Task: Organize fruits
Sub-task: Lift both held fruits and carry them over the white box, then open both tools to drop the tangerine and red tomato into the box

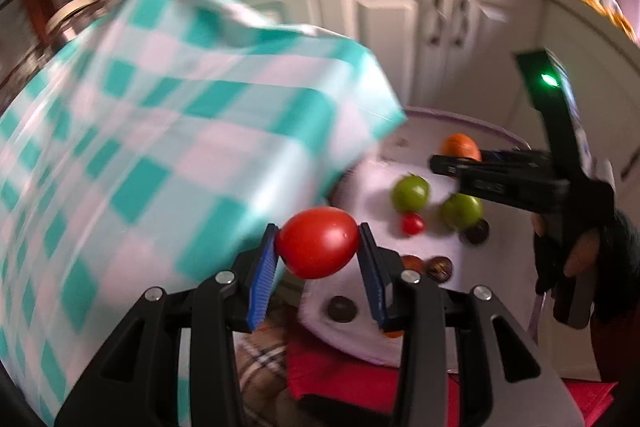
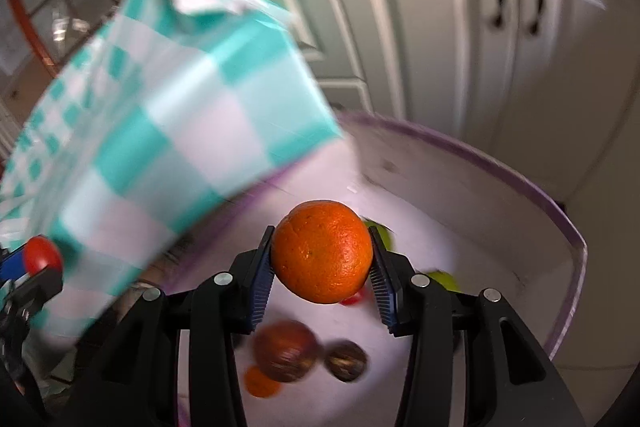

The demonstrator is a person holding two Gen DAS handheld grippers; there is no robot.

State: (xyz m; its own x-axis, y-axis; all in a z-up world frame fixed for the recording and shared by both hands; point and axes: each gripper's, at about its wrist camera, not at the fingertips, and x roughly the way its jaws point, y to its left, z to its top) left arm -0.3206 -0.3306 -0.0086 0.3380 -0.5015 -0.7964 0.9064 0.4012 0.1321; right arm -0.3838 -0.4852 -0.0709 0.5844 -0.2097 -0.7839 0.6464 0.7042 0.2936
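A red tomato (image 1: 317,243) sits clamped between the blue pads of the left claw (image 1: 318,247), held in the air just beside the lower corner of a teal-and-white checked box (image 1: 160,131). To the right of that box, the right claw (image 2: 322,259) grips an orange (image 2: 322,251) the same way, above a white tray with a purple rim (image 2: 576,251). Inside the tray, beyond the box's corner, lie two green tomatoes (image 1: 410,191), a small red cherry tomato (image 1: 413,224) between them, and several dark brown round fruits (image 2: 285,350) nearer the claws; blur hides what kind. Behind the box and tray stand pale cabinet doors (image 2: 432,27) with dark handles.
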